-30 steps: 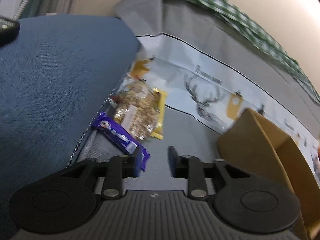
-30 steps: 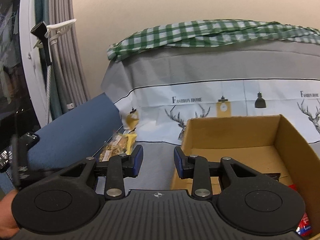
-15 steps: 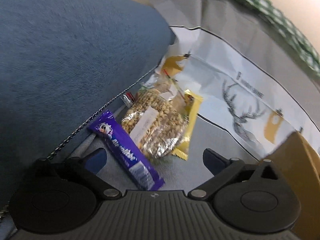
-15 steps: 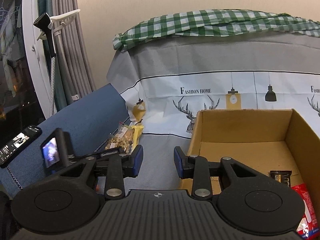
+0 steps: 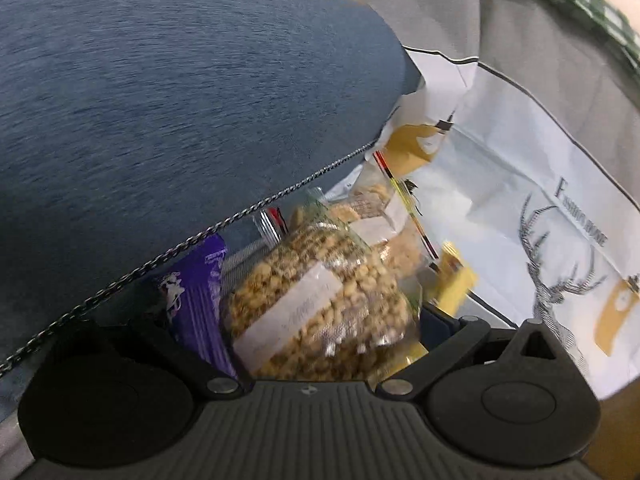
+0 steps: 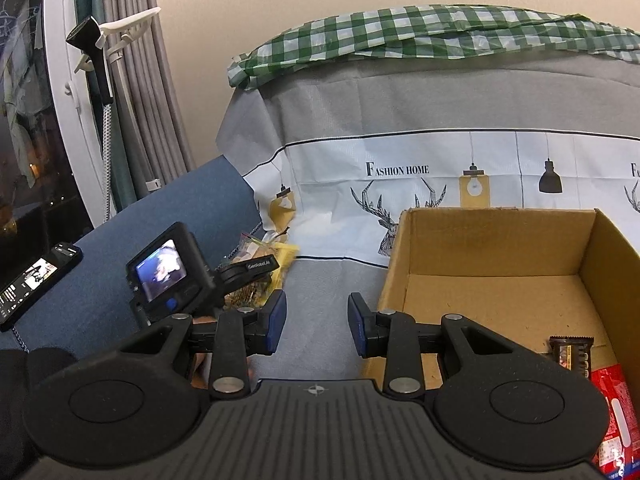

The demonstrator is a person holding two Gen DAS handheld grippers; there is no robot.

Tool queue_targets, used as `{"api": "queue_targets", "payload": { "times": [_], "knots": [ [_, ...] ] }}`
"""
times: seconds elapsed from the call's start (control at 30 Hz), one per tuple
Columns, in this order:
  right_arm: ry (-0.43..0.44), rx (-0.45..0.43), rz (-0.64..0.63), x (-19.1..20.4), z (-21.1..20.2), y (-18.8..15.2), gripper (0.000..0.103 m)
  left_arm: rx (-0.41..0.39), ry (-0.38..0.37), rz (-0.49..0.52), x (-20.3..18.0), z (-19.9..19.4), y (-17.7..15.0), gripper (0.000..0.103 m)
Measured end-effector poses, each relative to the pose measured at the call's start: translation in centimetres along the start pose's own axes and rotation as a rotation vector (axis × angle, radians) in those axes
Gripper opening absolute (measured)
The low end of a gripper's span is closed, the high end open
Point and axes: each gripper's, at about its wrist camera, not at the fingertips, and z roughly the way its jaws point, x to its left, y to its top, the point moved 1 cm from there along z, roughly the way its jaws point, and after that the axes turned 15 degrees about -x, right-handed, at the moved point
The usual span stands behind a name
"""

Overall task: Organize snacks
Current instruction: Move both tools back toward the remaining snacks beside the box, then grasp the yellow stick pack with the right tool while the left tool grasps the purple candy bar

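The left gripper (image 5: pixel 308 320) is held with its jaws spread as wide as they go, having just been opening; the clear bag of nuts (image 5: pixel 320 312) lies between them, and no pad is seen pressing on it. The right gripper (image 6: pixel 316 322) is held with its jaws partly parted and nothing between them, just beside the cardboard box (image 6: pixel 496 240).

Location: the bag of nuts lies at the foot of the blue cushion (image 5: pixel 180 100), with a purple bar (image 5: pixel 200 300) on its cushion side and a yellow packet (image 5: pixel 456 284) on its far side. A dark bar (image 6: pixel 572 352) and a red packet (image 6: pixel 612 400) are already in the box.

Risks, as judged:
- The purple bar could be pinched together with the bag, since it lies within the jaw span.
- The slack, slippery film could slide from the pads, or the nuts could be crushed by a hard close.
- The cushion's cord edging (image 5: pixel 256 208) could be snagged by the finger nearest it.

Not established:
- The left fingertips are largely hidden behind the bag and the purple bar.
- Further wrappers behind the bag are blurred and cannot be identified.
- The bag's label cannot be read.
- The red packet is cut off at the frame edge.
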Motion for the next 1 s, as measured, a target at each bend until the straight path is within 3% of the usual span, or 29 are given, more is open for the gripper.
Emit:
{"api": "queue_targets", "payload": {
  "times": [0.13, 0.27, 0.53, 0.73, 0.87, 0.93, 1.0],
  "knots": [
    [-0.005, 0.007, -0.012, 0.0, 0.0, -0.2, 0.036, 0.01, 0.008, 0.061, -0.9, 0.8, 0.0, 0.102],
    [-0.01, 0.006, -0.027, 0.2, 0.0, -0.3, 0.036, 0.04, -0.052, 0.2, -2.4, 0.5, -0.1, 0.09],
    [-0.024, 0.008, -0.076, 1.1, 0.0, -0.5, 0.036, 0.181, -0.307, 0.545, -5.4, -2.3, -2.1, 0.089],
    [-0.041, -0.001, -0.085, 1.4, -0.5, -0.6, 0.036, 0.328, -0.535, 0.736, -4.6, -7.6, -4.5, 0.09],
    [-0.05, -0.008, -0.067, 1.7, -1.0, -0.6, 0.036, 0.414, -0.657, 0.772, -2.5, -11.8, -5.5, 0.092],
    [-0.05, -0.011, -0.065, 1.9, -1.4, -0.6, 0.037, 0.366, -0.678, 0.76, -1.4, -13.5, -4.7, 0.096],
    [-0.048, -0.014, -0.064, 2.2, -1.8, -0.7, 0.041, 0.31, -0.666, 0.664, 0.3, -14.2, -2.8, 0.101]
  ]
}}
